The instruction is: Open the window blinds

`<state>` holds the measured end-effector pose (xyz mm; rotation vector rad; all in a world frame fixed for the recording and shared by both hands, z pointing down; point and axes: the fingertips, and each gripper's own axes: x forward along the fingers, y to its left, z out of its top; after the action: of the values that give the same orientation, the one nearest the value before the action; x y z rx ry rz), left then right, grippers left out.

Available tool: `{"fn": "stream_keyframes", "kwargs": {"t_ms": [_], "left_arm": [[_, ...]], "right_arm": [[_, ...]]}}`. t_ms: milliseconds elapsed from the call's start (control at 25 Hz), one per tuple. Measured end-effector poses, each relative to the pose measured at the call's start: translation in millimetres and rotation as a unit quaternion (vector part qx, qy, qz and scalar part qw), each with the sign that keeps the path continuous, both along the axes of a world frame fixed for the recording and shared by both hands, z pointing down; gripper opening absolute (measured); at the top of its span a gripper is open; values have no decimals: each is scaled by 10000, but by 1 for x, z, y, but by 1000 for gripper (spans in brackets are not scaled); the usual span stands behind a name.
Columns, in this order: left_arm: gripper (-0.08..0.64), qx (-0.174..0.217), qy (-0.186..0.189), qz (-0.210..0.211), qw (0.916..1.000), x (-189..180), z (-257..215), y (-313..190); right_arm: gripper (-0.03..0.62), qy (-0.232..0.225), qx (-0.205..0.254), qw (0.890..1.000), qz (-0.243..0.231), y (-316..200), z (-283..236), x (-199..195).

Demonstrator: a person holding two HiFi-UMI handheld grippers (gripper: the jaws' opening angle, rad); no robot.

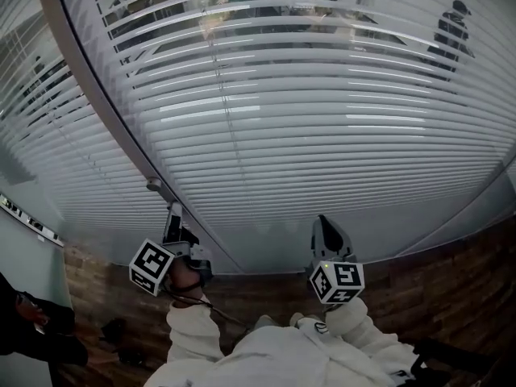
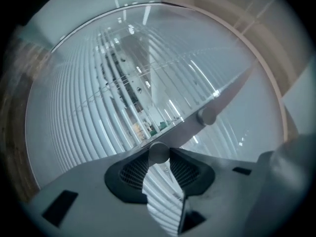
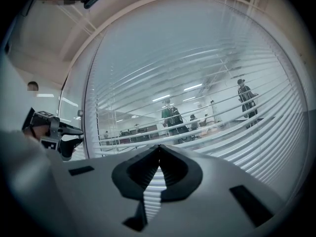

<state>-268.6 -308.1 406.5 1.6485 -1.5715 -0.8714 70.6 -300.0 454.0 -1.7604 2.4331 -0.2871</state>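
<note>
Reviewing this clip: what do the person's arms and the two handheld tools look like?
The left tongs and right tongs are light grey moulded shells with black ribbed pads. Each bears a white cube printed with black square markers: left cube, right cube. Both arms wear white long sleeves with gathered cuffs.

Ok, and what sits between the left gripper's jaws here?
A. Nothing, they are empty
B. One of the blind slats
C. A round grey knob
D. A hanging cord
C: in the left gripper view the round grey knob sits right at the tips of the left gripper, whose two dark pads close against its sides.
</note>
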Motion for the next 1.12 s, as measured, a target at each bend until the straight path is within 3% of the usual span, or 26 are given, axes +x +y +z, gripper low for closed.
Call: {"fn": "stream_keyframes", "kwargs": {"t_ms": [40, 80, 120, 160, 200, 280, 320, 360, 400, 440, 520, 560, 600, 800, 1000, 1120], "left_arm": [[123, -52, -602, -85, 9981, -4, -2, 1], [123, -123, -1361, -271, 9902, -9, -7, 4], [124, -176, -2223, -546, 9733, -14, -14, 11], [124, -165, -3092, -851, 9470, -14, -24, 19], [123, -38, -3888, -1125, 9144, -6, -35, 29], [123, 568, -5060, -1379, 8496, 32, -55, 46], [121, 933, -5371, -1266, 8287, 59, -60, 51], [89, 1224, -5509, -968, 8198, 86, -56, 52], [0, 1360, -5499, -526, 8224, 112, -42, 50], [0, 1329, -5350, -15, 8343, 135, -21, 45], [0, 1000, -4783, 883, 8680, 171, 21, 35], [0, 817, -4539, 1163, 8796, 185, 36, 32], [0, 676, -4391, 1345, 8857, 197, 46, 32], [0, 623, -4221, 1764, 8870, 233, 55, 39], [0, 635, -4268, 1808, 8838, 242, 56, 39], [0, 689, -4206, 1766, 8872, 241, 48, 33]], "right_arm": [[12, 28, 5, 10000, -1, -2, -2, -2], [12, 62, 11, 10000, -3, -4, -4, -4], [11, 92, 16, 10000, -3, -6, -6, -6], [12, 112, 20, 9999, -2, -7, -7, -7], [12, 123, 27, 9999, -2, -8, -7, -7], [11, 159, 69, 9998, -22, -9, -9, -7], [12, 194, 107, 9997, -46, -9, -11, -7], [11, 241, 150, 9996, -78, -8, -13, -9], [12, 301, 191, 9993, -108, -6, -15, -10], [12, 366, 219, 9990, -131, -3, -17, -12], [11, 495, 214, 9984, -165, 0, -17, -16], [12, 551, 182, 9981, -192, 1, -16, -18], [11, 597, 146, 9979, -223, 2, -13, -21], [11, 694, 96, 9972, -275, 5, -8, -27], [11, 716, 116, 9970, -258, 11, -5, -22], [11, 717, 129, 9971, -223, 10, -9, -21]]}}
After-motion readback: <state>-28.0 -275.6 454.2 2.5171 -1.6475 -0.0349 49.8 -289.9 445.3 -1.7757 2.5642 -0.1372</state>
